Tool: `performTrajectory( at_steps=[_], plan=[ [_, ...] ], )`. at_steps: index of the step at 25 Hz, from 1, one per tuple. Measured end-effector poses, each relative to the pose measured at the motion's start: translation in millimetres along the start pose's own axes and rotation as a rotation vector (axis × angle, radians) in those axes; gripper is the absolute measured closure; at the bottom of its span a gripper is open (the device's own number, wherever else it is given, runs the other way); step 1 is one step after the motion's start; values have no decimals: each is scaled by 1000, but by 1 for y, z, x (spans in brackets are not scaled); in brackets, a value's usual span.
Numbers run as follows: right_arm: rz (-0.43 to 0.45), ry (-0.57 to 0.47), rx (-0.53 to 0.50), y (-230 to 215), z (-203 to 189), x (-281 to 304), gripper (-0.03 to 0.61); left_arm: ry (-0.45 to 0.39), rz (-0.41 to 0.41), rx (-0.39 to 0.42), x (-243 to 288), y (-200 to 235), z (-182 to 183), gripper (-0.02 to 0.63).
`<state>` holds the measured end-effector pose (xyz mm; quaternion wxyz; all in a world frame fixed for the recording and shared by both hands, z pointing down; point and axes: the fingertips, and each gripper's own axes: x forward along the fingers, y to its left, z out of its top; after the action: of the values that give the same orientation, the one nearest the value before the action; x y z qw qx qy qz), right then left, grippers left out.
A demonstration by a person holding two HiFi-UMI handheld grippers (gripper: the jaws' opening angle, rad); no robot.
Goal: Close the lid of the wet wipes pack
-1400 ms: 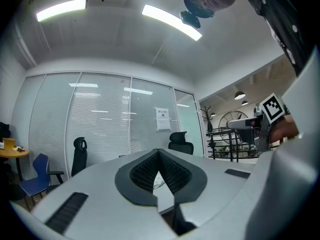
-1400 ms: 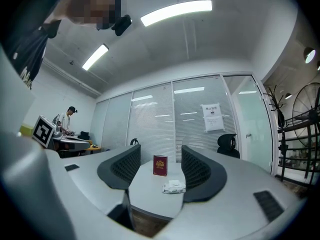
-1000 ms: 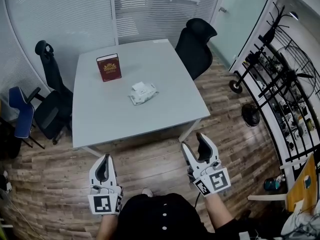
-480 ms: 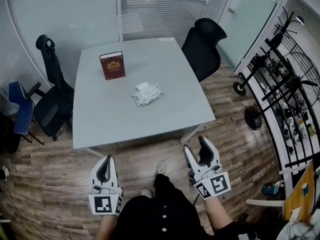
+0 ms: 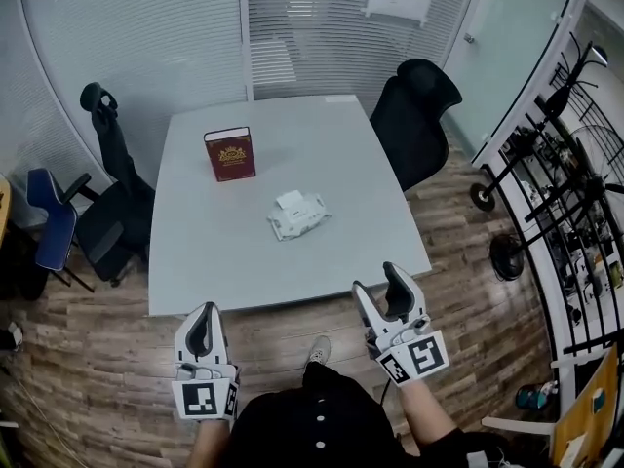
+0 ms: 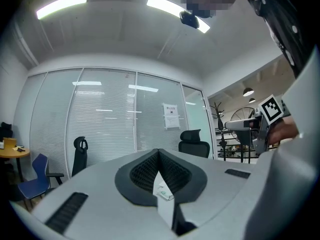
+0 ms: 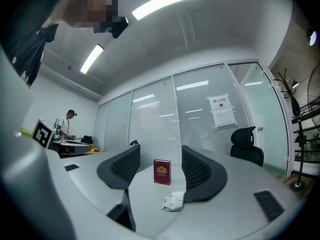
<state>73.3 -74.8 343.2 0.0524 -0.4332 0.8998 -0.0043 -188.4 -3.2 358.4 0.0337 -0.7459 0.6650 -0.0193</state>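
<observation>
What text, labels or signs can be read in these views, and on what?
No text is legible.
Red book: gold emblem and print, too small to read.
Paper notice on the glass wall: print blurred.
Wet wipes pack: label too small.
Square markers: patterns only, no words.

One table [image 5: 224, 271], one wipes pack [image 5: 297, 214], one red book [image 5: 230, 154], and three chairs [image 5: 421, 115].

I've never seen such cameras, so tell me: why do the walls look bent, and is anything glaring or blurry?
Head view: wide lens bows the table edges and glass wall; even light, soft shadows, sharp. Left gripper view: strong fisheye, dark corners, bright ceiling light strips. Right gripper view: same bend, book and wet wipes pack sharp.
</observation>
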Motion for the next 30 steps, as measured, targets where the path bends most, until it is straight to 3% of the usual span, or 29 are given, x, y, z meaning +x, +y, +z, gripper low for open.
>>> performTrajectory(
  at_steps=[16,30],
  plan=[
    [10,-42,0,-89,18,59,316,-23,2,20,104,-25,20,607],
    [52,-46,-8,-158,10,99,316,-39,30,13,176,-54,12,607]
  ],
)
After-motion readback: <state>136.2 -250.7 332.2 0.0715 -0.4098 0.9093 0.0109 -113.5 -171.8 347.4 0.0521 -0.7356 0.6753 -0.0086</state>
